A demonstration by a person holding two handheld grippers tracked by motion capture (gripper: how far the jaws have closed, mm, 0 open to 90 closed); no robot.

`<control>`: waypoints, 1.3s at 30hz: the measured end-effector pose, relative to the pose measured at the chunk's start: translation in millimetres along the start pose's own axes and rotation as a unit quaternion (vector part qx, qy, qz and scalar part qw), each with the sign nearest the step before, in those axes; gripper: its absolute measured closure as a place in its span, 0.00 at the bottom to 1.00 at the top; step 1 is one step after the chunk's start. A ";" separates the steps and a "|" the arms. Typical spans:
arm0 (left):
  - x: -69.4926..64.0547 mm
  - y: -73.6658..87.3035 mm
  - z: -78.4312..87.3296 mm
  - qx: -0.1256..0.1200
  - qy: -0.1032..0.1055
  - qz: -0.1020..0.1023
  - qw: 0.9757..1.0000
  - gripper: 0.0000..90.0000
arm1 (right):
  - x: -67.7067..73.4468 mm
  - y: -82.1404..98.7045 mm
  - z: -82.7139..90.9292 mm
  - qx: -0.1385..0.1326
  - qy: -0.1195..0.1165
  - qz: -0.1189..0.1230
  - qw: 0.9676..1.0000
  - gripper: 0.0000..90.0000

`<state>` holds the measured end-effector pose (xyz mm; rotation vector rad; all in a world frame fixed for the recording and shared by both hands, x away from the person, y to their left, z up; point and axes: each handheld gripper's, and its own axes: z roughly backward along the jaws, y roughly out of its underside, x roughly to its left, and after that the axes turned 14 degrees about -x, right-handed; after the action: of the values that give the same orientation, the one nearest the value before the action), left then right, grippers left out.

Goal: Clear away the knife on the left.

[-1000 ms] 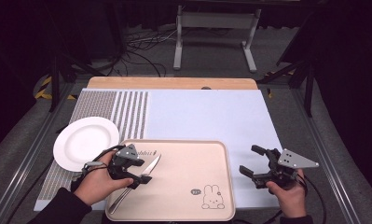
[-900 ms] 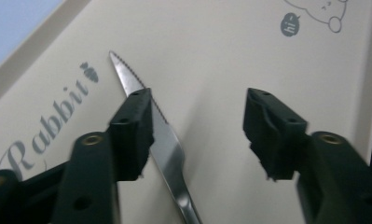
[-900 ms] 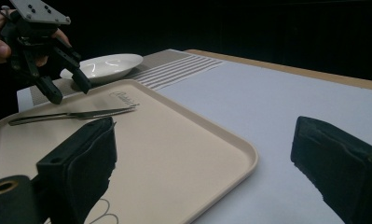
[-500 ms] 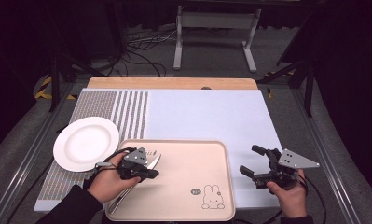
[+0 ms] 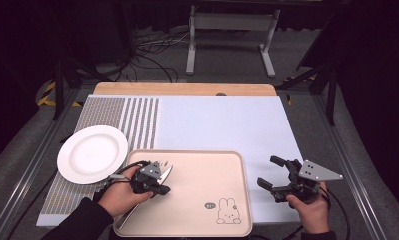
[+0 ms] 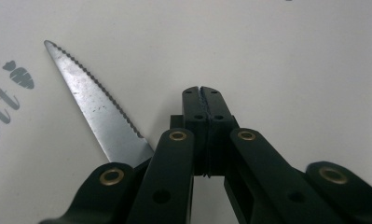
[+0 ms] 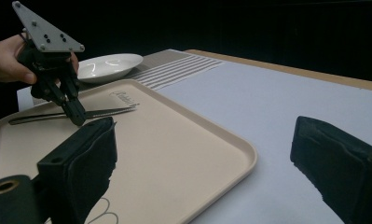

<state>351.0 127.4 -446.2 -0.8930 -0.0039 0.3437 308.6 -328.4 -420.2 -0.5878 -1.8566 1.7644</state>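
Knife (image 6: 97, 105) lay flat on the beige tray (image 5: 207, 175), near its left edge, serrated blade pointing up the tray, probably laid there for a pickup. Left tool (image 5: 154, 182) sat low over it, jaws fully closed; in the left gripper view the pads met on nothing, the blade just beside them, so apparently a missed pinch. Right tool (image 5: 277, 175) hovered wide open over the desk (image 5: 222, 120), right of the tray, empty. 1 white plate (image 5: 92, 154) waited left.
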 end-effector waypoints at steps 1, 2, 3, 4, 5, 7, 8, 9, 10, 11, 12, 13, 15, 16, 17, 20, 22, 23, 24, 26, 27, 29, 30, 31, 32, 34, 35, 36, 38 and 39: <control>0.4 0.4 -0.2 0.001 0.000 0.001 1.000 1.00 | 0.2 0.0 -0.3 0.000 -0.001 0.000 1.000 0.08; 1.6 1.3 0.1 0.002 -0.005 0.004 1.000 1.00 | 0.2 0.0 -0.2 0.000 -0.001 0.000 1.000 0.08; 1.6 1.3 0.1 0.002 -0.005 0.004 1.000 1.00 | 0.2 0.0 -0.2 0.000 -0.001 0.000 1.000 0.08; 2.3 1.3 0.8 0.004 -0.009 0.005 1.000 1.00 | 0.2 -0.1 0.0 0.000 -0.001 0.000 1.000 0.08; 2.4 0.7 1.8 0.009 -0.015 0.003 1.000 1.00 | 0.1 0.0 0.1 0.000 0.001 0.000 1.000 0.08; 3.1 0.6 3.3 0.013 -0.021 0.001 1.000 1.00 | 0.0 0.2 0.1 0.001 0.000 0.000 1.000 0.08; 3.2 1.0 4.3 0.016 -0.022 0.003 1.000 1.00 | 0.0 0.2 0.1 0.001 0.000 0.000 1.000 0.08; 3.9 2.1 5.9 0.017 -0.024 0.003 1.000 1.00 | 0.1 0.3 0.1 0.002 -0.001 0.000 1.000 0.08; 4.3 2.8 6.9 0.017 -0.024 0.003 1.000 1.00 | 0.0 0.5 0.1 0.002 0.000 -0.001 1.000 0.08; 5.0 4.0 8.5 0.017 -0.026 0.005 1.000 1.00 | -0.1 0.5 0.2 0.001 0.000 -0.001 1.000 0.08; 6.2 6.2 10.7 0.014 -0.027 0.009 0.999 1.00 | -0.1 0.6 0.5 0.001 0.000 -0.002 1.000 0.08; 6.2 6.2 10.7 0.014 -0.027 0.009 0.999 1.00 | -0.1 0.6 0.5 0.001 0.000 -0.002 1.000 0.08; 7.0 8.2 12.8 0.011 -0.027 0.013 0.999 1.00 | -0.1 0.7 0.6 0.001 0.001 -0.002 1.000 0.08; 7.2 9.4 14.7 0.014 -0.028 0.016 0.999 1.00 | -0.1 0.8 0.3 0.001 0.000 -0.001 1.000 0.08; 7.6 9.9 15.9 0.016 -0.030 0.015 0.999 1.00 | 0.0 0.8 0.1 0.001 -0.001 0.000 1.000 0.08; 8.0 10.9 18.0 0.019 -0.031 0.015 0.999 1.00 | 0.3 0.6 0.2 0.002 0.000 -0.001 1.000 0.08; 8.7 12.6 20.0 0.019 -0.034 0.017 0.999 1.00 | -0.1 0.8 0.1 0.002 0.000 -0.001 1.000 0.08; 9.3 13.3 20.5 0.016 -0.035 0.018 0.999 1.00 | -0.1 0.9 0.0 0.002 0.000 -0.001 1.000 0.08; 9.3 13.3 20.5 0.016 -0.035 0.018 0.999 1.00 | -0.1 0.9 0.0 0.002 0.000 -0.001 1.000 0.08; 10.1 14.7 22.5 0.017 -0.038 0.019 0.999 1.00 | 0.3 0.9 -0.2 0.003 0.000 -0.001 1.000 0.08; 10.6 15.2 23.3 0.017 -0.040 0.018 0.999 1.00 | 0.3 1.0 -0.3 0.003 -0.001 0.000 1.000 0.08; 10.7 16.1 24.9 0.019 -0.040 0.021 0.999 1.00 | 0.3 1.0 -0.3 0.002 -0.001 0.000 1.000 0.08; 11.2 16.3 25.4 0.019 -0.041 0.019 0.999 1.00 | 0.3 0.9 -0.1 0.003 0.000 -0.001 1.000 0.08; 11.4 16.8 26.0 0.019 -0.043 0.020 0.999 1.00 | 0.2 1.0 -0.1 0.003 0.000 -0.001 1.000 0.08; 12.0 17.0 26.4 0.018 -0.043 0.019 0.999 1.00 | 0.1 1.0 -0.2 0.003 0.000 -0.001 1.000 0.08; 12.2 17.9 27.4 0.019 -0.045 0.021 0.999 1.00 | 0.2 1.2 -0.5 0.003 0.000 -0.001 1.000 0.08; 12.4 18.0 27.9 0.019 -0.045 0.021 0.999 1.00 | 0.3 1.3 -0.6 0.004 0.000 -0.001 1.000 0.08; 12.5 18.5 28.5 0.019 -0.047 0.024 0.998 1.00 | 0.3 1.4 -0.7 0.004 0.000 -0.001 1.000 0.08; 13.5 19.2 29.4 0.018 -0.049 0.022 0.998 1.00 | 0.1 1.5 -0.9 0.004 -0.001 -0.001 1.000 0.08; 13.4 19.6 30.6 0.022 -0.049 0.027 0.998 1.00 | 0.1 1.6 -1.0 0.004 -0.001 -0.002 1.000 0.08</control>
<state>353.5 166.0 -443.8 -0.8333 -0.0633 0.4356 309.1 -327.5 -421.7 -0.5806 -1.8502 1.7695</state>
